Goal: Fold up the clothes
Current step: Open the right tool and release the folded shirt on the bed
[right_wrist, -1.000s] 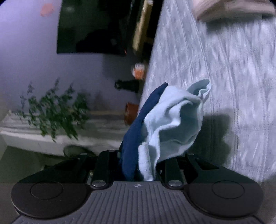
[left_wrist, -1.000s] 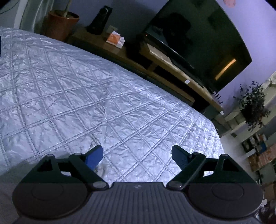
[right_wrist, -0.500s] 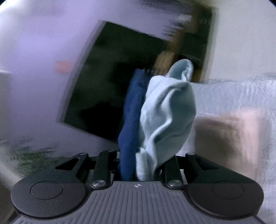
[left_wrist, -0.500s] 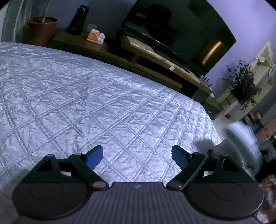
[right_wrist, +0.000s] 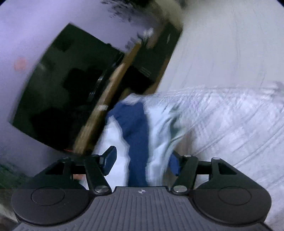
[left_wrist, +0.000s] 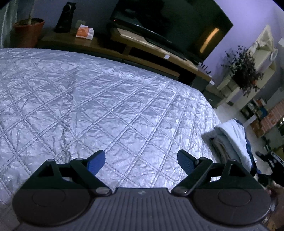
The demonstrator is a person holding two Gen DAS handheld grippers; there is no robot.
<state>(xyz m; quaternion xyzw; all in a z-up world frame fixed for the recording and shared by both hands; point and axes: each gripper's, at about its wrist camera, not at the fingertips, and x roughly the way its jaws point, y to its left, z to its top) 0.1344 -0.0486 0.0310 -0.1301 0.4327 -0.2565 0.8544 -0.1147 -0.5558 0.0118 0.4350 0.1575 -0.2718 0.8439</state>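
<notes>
In the left wrist view my left gripper (left_wrist: 141, 160) hangs open and empty over the quilted silver bedspread (left_wrist: 99, 106). A folded garment (left_wrist: 232, 138), light blue with a navy part, rests on a small stack of folded clothes (left_wrist: 217, 144) at the bed's right edge. In the blurred right wrist view the same garment (right_wrist: 140, 135) lies between the fingers of my right gripper (right_wrist: 142, 160). Its jaws are opening. The left pad stands apart from the cloth, and the right pad (right_wrist: 174, 166) is at the cloth's edge.
Beyond the bed runs a low wooden TV bench (left_wrist: 142, 46) with a dark television (left_wrist: 170, 23), a speaker (left_wrist: 64, 16) and an orange box (left_wrist: 84, 32). A potted plant (left_wrist: 28, 30) stands far left, another plant (left_wrist: 243, 71) and shelves at right.
My right gripper swung round with the garment, brought it down at the bed's right edge and spread its jaws. The left gripper drifted and rolled a little, still open.
</notes>
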